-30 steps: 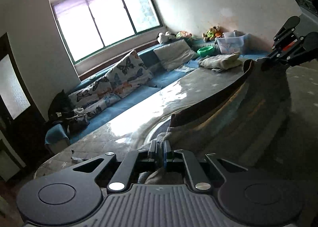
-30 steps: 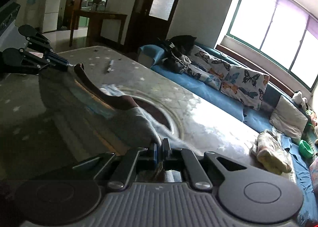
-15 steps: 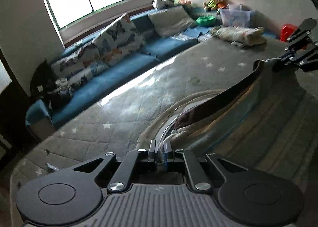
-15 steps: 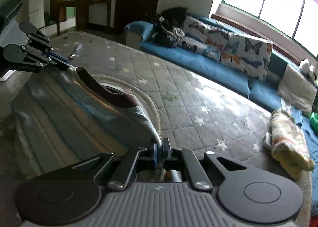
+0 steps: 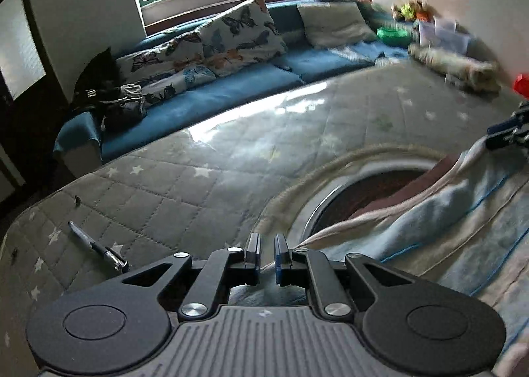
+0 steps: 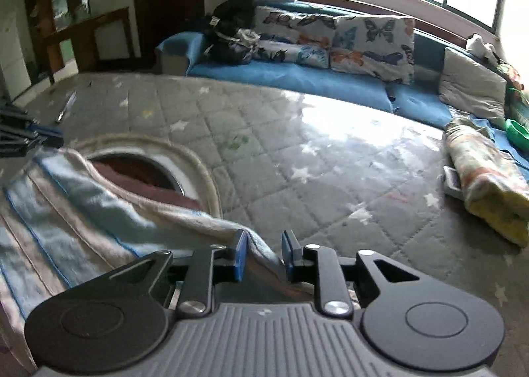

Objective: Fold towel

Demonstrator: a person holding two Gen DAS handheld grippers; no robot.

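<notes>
The pale blue-and-beige striped terry towel (image 6: 99, 211) lies on the grey quilted star-print mattress (image 6: 297, 152), its long edge running between both tools. Left tool (image 5: 266, 254) stands slightly parted; right tool (image 6: 263, 256) wider, cloth loose between.

towel (image 5: 439, 211) | lt blue w/ beige stripes, brown underside | folded over, rumpled | your lower right in left view, lower left in right view

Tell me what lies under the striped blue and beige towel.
The striped blue and beige towel lies over a round rimmed opening with a dark reddish-brown inside, on the grey quilted star-print mattress. The towel covers the rest.
</notes>
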